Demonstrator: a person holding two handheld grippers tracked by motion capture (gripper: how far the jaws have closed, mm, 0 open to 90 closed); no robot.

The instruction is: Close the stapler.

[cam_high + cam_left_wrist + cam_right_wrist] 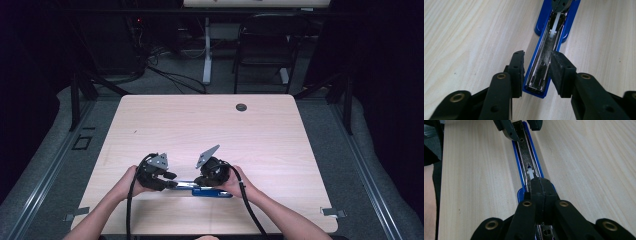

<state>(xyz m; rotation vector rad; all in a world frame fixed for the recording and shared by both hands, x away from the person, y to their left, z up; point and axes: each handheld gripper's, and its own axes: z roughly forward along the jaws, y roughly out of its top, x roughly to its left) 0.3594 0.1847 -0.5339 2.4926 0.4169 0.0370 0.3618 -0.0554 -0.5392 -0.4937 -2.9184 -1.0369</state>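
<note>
straddling the near end of a long blue stapler with an open metal staple channel, the left gripper has its two black jaws spread a little, one on each side of the blue body, close beside its edges; whether the pads touch it i cannot tell. the right gripper has its jaws pressed together, resting over the stapler's other end, just past the white pusher in the channel. the stapler lies flat between the two hands near the front edge of the pale wooden table.
</note>
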